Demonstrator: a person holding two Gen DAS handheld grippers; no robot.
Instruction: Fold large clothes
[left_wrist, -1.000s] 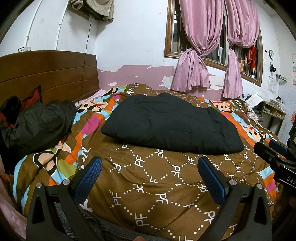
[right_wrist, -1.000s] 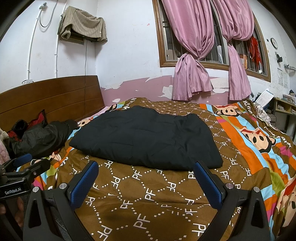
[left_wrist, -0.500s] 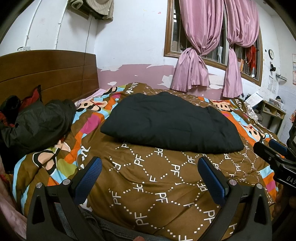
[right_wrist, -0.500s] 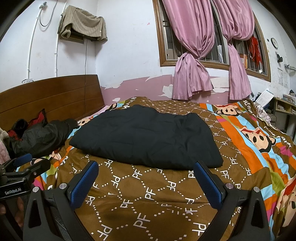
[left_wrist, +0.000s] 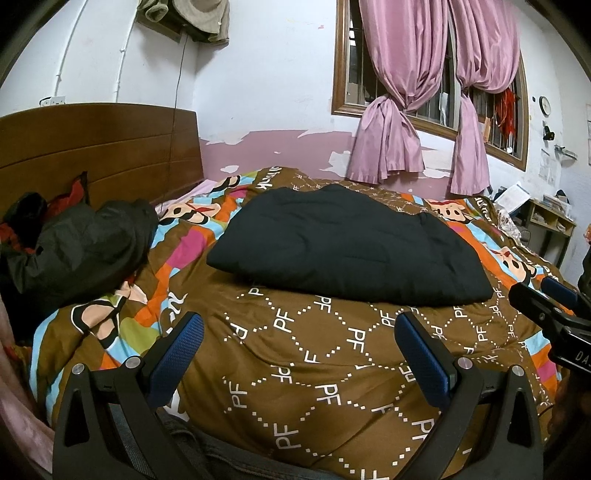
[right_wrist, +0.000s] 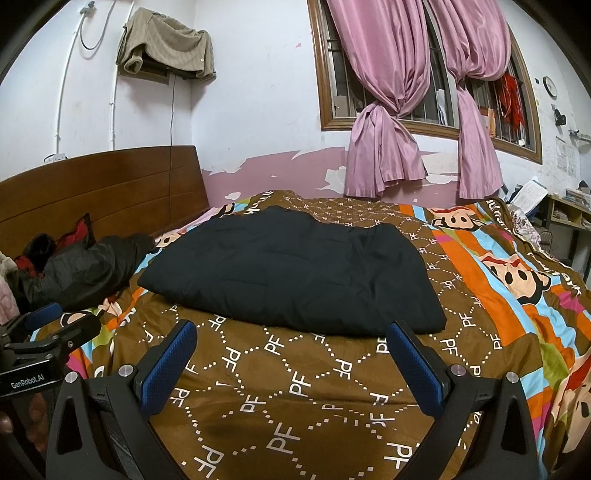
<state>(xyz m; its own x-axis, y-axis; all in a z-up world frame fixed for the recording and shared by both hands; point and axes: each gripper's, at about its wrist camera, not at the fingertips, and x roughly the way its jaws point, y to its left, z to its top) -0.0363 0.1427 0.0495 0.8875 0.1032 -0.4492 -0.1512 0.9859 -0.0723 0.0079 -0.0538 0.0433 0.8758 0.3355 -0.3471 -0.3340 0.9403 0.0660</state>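
A large black padded garment (left_wrist: 347, 243) lies folded in a flat block on the brown patterned bedspread (left_wrist: 314, 350); it also shows in the right wrist view (right_wrist: 291, 273). My left gripper (left_wrist: 299, 328) is open and empty, held above the bedspread short of the garment's near edge. My right gripper (right_wrist: 291, 339) is open and empty, just before the garment's near edge. The right gripper shows at the right edge of the left wrist view (left_wrist: 554, 306). The left gripper shows at the left edge of the right wrist view (right_wrist: 51, 328).
A crumpled dark jacket (left_wrist: 77, 251) lies by the wooden headboard (left_wrist: 96, 151) at the left. Pink curtains (left_wrist: 391, 110) hang at the window behind the bed. A shelf (left_wrist: 550, 221) stands at the far right. A cloth (right_wrist: 166, 40) hangs high on the wall.
Both grippers have stayed nearly still and open. The view has drifted only slightly; the garment has not moved.
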